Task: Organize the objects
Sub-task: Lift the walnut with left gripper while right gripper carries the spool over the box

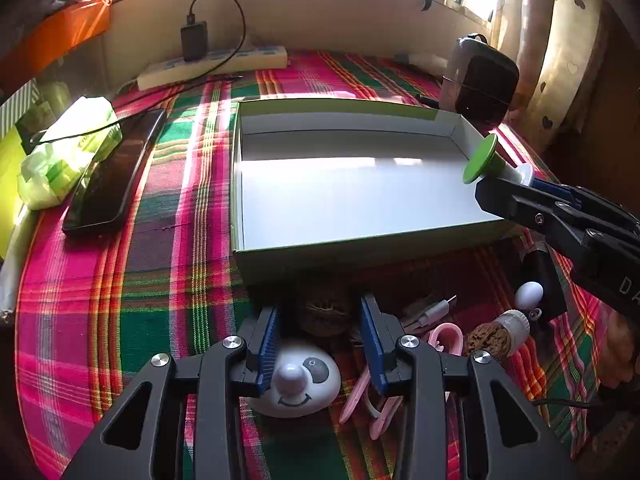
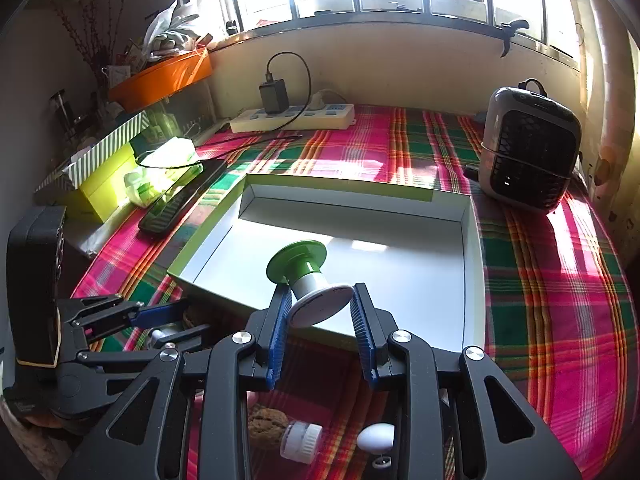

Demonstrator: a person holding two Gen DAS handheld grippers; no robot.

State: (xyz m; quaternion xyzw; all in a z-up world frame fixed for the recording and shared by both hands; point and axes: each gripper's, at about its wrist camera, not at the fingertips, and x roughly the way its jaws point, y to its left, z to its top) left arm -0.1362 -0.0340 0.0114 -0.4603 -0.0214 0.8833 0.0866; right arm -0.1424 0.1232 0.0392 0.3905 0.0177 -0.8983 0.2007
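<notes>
Right gripper [image 2: 320,312] clamps green-capped spool [image 2: 308,280] over box's [image 2: 474,264] near edge. Left gripper [image 1: 320,336], jaws apart, straddles panda toy [image 1: 298,380] near table's front edge. Risk: spool tips out of slanted grip, lands outside box.

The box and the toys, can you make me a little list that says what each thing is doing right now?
box: white inside, green outside, open, nothing lying in it
right gripper: shut on the green and white spool, held over the box's near edge
left gripper: open, low over the white panda-face toy
walnut: on the cloth just ahead of the left gripper
pink clips: on the cloth beside the panda-face toy
small white egg: on the cloth, outside the box
tablecloth: pink and green plaid
</notes>
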